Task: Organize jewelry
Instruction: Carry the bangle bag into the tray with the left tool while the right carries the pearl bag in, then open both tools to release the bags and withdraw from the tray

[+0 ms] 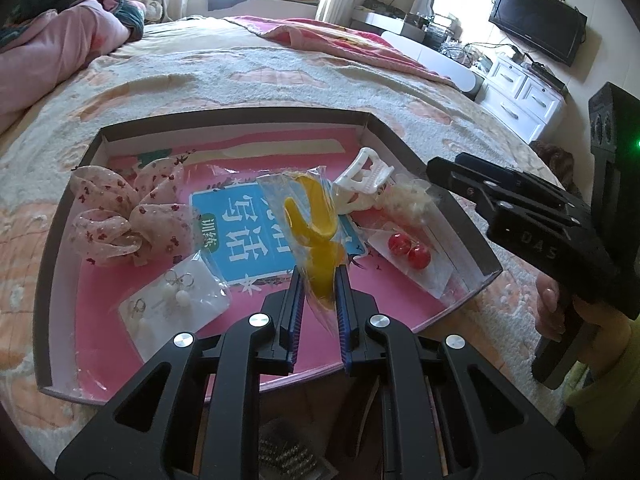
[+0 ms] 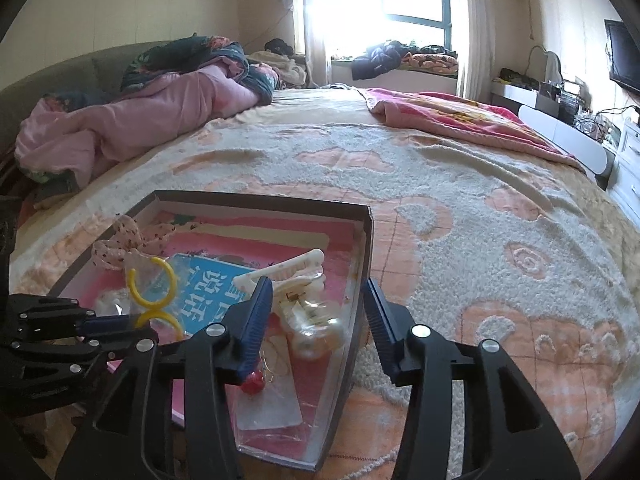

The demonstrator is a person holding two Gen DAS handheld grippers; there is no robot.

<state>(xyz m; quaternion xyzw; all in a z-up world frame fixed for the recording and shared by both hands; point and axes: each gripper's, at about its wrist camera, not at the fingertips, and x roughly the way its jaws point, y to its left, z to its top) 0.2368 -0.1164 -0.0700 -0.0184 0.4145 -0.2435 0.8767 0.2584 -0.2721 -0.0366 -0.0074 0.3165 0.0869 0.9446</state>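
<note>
Your left gripper (image 1: 318,280) pinches the clear plastic packet holding a yellow C-shaped bangle (image 1: 310,224), raised over the shallow cardboard tray with pink lining (image 1: 64,216) on the patterned bedspread (image 1: 280,64). Your right gripper (image 2: 318,312) stands spread, holding nothing, above the tray's right wall. Inside the tray lie a floral fabric scrunchie (image 1: 120,216), a white claw hair clip (image 1: 362,178), red ball earrings on a card (image 1: 408,250) and pearl earrings on a card (image 1: 176,300).

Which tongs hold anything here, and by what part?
The left tongs grip the yellow plastic hair clip in its clear bag by its near, lower end. The right tongs are open, holding nothing.
</note>
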